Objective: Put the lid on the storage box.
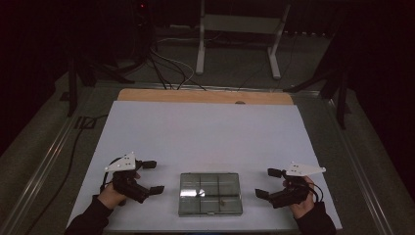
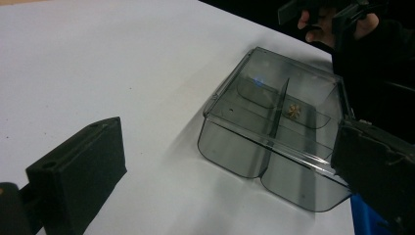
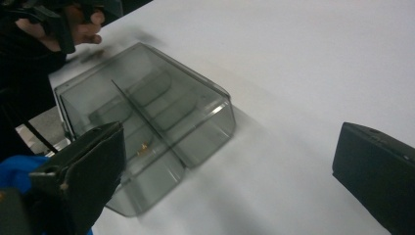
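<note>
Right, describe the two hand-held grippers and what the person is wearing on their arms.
Both grippers, left gripper and right gripper, are black with two blocky rectangular jaws. Each carries a pale grey three-cornered plate on top, dotted with small holes, and trails a thin dark cable. A bit of blue shows low beside the jaws in both gripper views. The person wears dark long sleeves reaching to the wrists.

The left gripper (image 2: 220,166) holds its 2 black jaws wide apart before a smoky clear divided box (image 2: 274,127) containing 1 small tan piece (image 2: 293,110).
</note>
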The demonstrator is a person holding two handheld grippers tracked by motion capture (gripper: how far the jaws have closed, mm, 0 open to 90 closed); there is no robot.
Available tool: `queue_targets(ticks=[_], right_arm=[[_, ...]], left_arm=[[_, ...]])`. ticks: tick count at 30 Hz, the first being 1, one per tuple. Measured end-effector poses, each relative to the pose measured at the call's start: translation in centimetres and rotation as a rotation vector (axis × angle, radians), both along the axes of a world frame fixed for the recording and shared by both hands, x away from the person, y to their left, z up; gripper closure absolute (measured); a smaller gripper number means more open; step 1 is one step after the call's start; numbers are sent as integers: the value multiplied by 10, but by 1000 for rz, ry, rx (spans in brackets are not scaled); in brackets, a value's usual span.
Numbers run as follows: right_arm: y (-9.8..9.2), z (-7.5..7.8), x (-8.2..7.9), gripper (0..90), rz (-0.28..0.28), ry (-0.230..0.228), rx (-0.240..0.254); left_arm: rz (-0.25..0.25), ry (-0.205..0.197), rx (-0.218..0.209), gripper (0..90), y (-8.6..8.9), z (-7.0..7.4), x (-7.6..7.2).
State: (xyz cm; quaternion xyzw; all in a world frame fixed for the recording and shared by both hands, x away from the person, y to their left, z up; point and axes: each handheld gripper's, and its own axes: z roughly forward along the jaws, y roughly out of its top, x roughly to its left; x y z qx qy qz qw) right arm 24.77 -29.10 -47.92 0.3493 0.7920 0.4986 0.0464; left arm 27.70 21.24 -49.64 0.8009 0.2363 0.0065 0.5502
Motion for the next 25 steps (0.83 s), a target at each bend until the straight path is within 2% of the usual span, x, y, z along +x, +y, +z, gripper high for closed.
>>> queue_targets(ticks=[3,7,10,13,25], right_arm=[[-9,-4,-5,0,-30,-18,-29],[-17,-10,-7,0,-63,-15,-55],[-19,-13,-8,0,-81,-8,-64],[-19,-14,-8,0,-98,-29,-83],[-22,-15,-6,0,-124,-48,-55]], left_arm=[[-2,1,0,15,-1,0,0],[-2,0,0,15,0,0,0],[-3,0,-2,14,-1,0,0],[-6,0,0,14,-1,0,0],[-8,1,-6,15,-1,0,0]])
